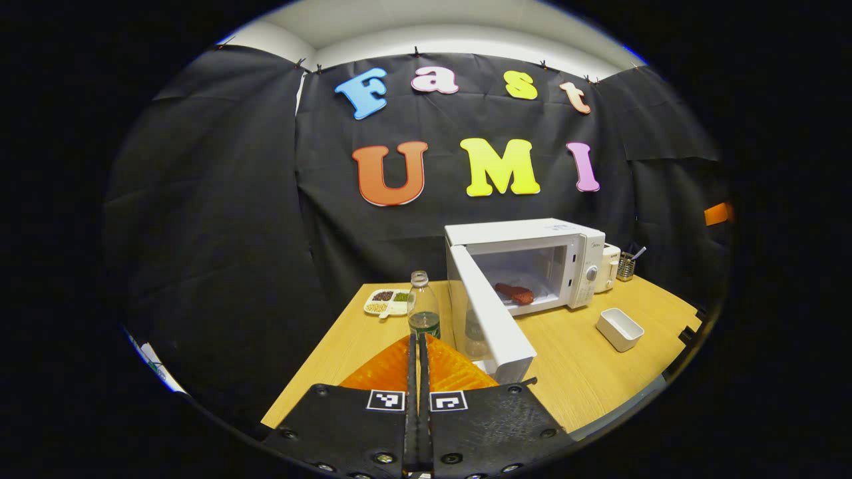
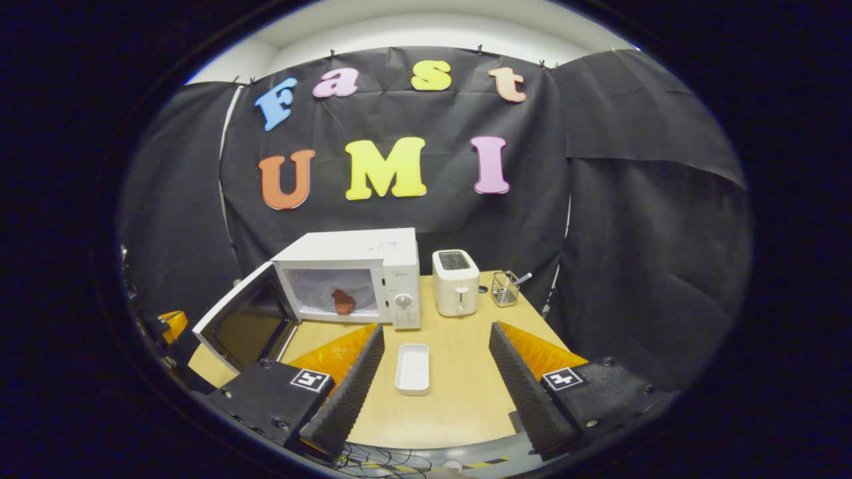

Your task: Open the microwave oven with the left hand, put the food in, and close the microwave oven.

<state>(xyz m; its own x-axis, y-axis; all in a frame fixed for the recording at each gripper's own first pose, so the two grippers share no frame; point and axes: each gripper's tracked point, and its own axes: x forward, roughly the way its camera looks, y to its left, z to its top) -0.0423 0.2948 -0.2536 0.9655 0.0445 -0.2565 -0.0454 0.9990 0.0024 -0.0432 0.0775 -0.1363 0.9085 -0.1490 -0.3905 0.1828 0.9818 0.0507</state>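
A clear bottle (image 1: 424,303) is standing upright near the table's (image 1: 572,372) left edge, with a divided snack tray (image 1: 388,302) lying beside it toward the back-left corner. A white toaster (image 2: 455,282) and a wire holder (image 2: 504,289) are sitting along the back edge. An empty white dish (image 2: 413,368) is resting mid-table.

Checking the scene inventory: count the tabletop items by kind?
Appliances: 2, microwave oven, toaster
Trays/dishes: 2, white tray, divided snack dish
Bottles: 1, bottle
Wire holders: 1, utensil holder
Food: 1, food inside the oven
Total: 7
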